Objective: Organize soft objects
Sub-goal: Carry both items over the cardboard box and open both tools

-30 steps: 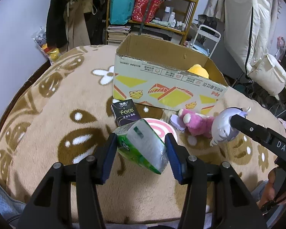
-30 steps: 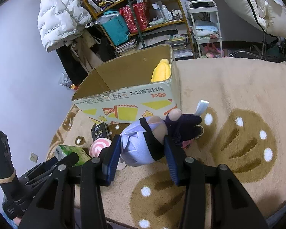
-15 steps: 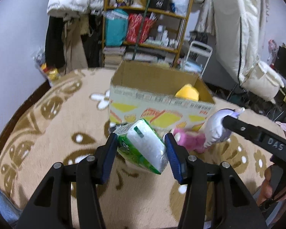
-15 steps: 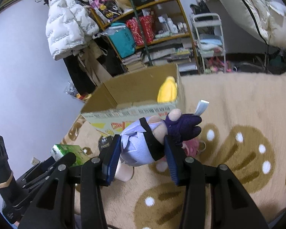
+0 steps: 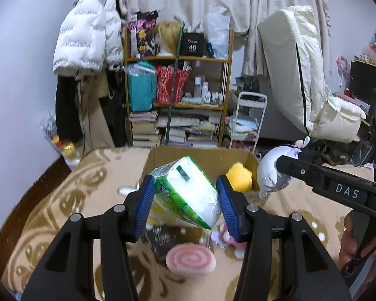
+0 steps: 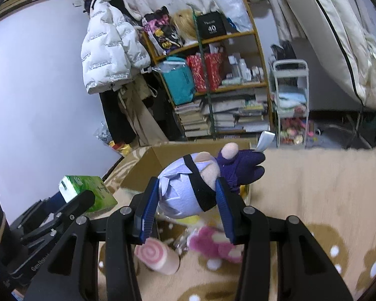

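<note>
Both grippers grip loads above the cardboard box: left gripper fingers clamp the tissue pack; right gripper fingers clamp the plush doll.

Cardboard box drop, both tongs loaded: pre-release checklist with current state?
1. Left tongs clamped on green tissue pack: ok, pack sits tilted between the pads.
2. Right tongs clamped on lavender plush doll: ok.
3. Cardboard box open on top: ok, flaps up.
4. Room inside box: cannot tell; yellow plush fills the right corner, the floor is hidden.
5. Both loads past the box rim: cannot tell, views blurred.
6. Tongs apart from each other: ok, gap visible in left wrist view.
</note>
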Demonstrator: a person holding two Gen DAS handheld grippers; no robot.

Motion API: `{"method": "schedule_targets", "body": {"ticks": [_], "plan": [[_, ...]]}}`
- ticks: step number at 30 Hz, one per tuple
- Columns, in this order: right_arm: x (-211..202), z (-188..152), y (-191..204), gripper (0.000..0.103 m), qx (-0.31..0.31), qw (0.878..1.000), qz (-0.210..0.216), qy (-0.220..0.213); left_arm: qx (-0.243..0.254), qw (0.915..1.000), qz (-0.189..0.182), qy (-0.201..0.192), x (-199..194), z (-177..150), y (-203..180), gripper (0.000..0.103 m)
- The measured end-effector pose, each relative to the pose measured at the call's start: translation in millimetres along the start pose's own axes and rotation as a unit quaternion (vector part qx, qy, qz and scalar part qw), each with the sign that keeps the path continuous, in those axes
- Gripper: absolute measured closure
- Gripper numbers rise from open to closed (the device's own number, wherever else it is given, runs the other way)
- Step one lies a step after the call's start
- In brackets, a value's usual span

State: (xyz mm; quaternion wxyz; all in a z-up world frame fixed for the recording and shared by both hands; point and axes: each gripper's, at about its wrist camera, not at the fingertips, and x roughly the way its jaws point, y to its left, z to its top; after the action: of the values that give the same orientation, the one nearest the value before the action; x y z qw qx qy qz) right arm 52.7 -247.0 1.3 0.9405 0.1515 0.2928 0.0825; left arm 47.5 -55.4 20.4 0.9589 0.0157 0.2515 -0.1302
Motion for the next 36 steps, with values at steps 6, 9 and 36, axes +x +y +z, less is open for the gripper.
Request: {"method": "schedule_targets", "body": {"ticks": [6,9,36], "plan": [[12.2,24.1,3.6,0.055,-0.032,0.999,-0.002,-0.004,0.028,0.9995,0.001,-0.016,17.9,22.8,0.8,0.054],[18.2,30.7,6.9,0.055,-0.061,0.998,-0.010,-0.009,0.035,0.9992,0.004,-0.020,32.4,29.4,3.3,0.054],[97.2,9.9,-24.3,0.048,-0.034,0.997,-0.022,0.060,0.008,0.9977,-0.004,0.067,129.6,0.0,10.9,0.051]]}}
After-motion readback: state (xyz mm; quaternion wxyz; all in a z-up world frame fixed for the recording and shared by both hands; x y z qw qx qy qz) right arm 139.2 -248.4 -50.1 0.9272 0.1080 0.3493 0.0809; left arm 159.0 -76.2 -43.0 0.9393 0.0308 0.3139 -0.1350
